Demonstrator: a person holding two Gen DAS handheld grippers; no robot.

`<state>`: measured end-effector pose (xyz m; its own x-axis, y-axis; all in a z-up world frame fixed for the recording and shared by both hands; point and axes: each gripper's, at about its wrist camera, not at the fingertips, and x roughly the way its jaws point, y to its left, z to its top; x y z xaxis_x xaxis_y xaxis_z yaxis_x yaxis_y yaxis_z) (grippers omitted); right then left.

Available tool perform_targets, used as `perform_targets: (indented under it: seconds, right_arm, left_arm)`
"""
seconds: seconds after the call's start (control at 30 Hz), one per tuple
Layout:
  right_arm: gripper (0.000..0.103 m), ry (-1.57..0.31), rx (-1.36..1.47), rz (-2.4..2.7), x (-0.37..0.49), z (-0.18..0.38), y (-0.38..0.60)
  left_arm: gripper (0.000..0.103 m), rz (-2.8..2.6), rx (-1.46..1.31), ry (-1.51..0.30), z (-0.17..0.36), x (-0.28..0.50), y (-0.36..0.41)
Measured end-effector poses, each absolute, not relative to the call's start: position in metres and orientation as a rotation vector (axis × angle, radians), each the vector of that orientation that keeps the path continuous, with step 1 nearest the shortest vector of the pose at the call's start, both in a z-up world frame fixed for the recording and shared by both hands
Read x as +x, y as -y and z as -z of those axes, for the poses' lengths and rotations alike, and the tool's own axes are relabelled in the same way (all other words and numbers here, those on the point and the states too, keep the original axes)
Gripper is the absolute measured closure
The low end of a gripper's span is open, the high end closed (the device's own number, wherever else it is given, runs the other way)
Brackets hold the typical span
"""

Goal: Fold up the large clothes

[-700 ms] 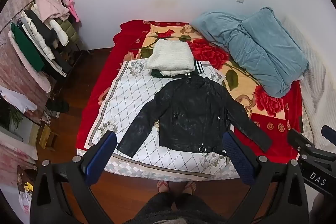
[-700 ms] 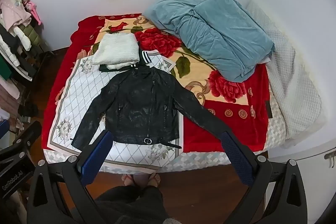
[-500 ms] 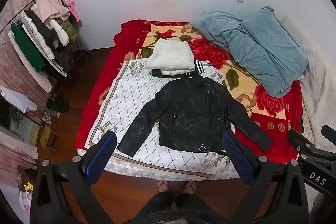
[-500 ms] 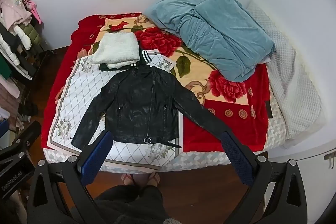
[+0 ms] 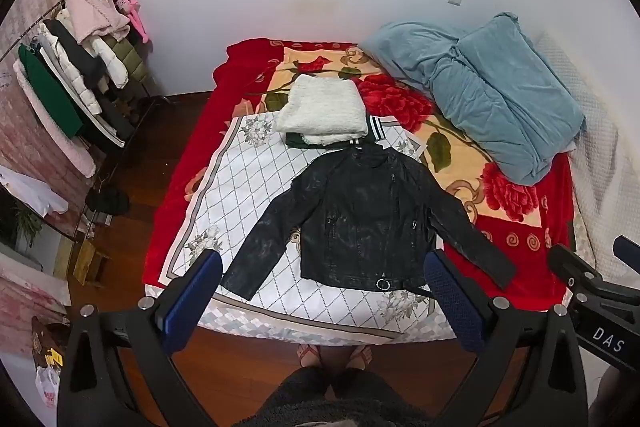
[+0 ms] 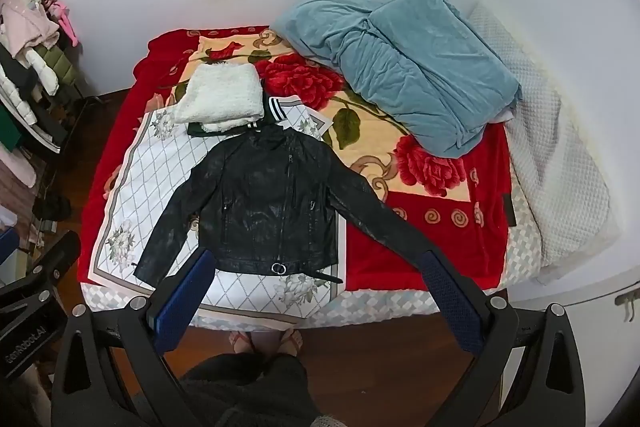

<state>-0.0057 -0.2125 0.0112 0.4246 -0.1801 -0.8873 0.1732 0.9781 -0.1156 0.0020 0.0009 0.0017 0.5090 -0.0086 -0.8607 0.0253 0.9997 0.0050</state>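
- at the foot of the bed (image 5: 256, 75), i stand with both tools held high above the mattress, tilted down toward it; my feet show at the bed's near edge.
- black jacket (image 5: 360, 219) lies flat, front up, collar away from me, on the white patterned sheet (image 5: 248, 179). both sleeves are spread out and down, so i judge it is laid out ready for folding, no fold made yet.
- its right-hand sleeve (image 6: 376, 219) runs off the sheet onto the red blanket (image 6: 440, 247); the other sleeve (image 6: 168, 235) stays on the sheet. hem belt with a ring buckle (image 6: 279, 269) faces me.
- left gripper (image 5: 320, 291): jaws spread wide, nothing between the blue pads, well above the cloth.
- right gripper (image 6: 316, 291): same, wide and empty. its view frames the jacket hem between the fingers.
- wide jaws make sense here: leather-like cloth looks thick and stiff, so a pinch on a cuff or shoulder needs room.
- white fluffy folded piece (image 5: 324, 109) sits on a dark green one just beyond the collar, touching or nearly so; i take it as the finished stack, placed clear of the working area.
- blue quilt (image 5: 492, 95) is heaped at the far right, well apart from the jacket.
- clothes rack (image 5: 72, 79) stands by the left wall, well apart from the bed.
- likely next: come down on a sleeve end and carry it across the chest. risk: slick surface slipping from the pads.
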Motion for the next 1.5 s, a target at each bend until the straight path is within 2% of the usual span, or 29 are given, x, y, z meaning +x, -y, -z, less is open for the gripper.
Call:
perform_targets:
  seconds: [1.5]
  right_arm:
    - [0.000, -1.104, -0.001, 0.217, -0.011, -0.019, 0.213]
  left_arm:
    - [0.000, 0.028, 0.021, -1.019, -0.016, 0.001, 0.009]
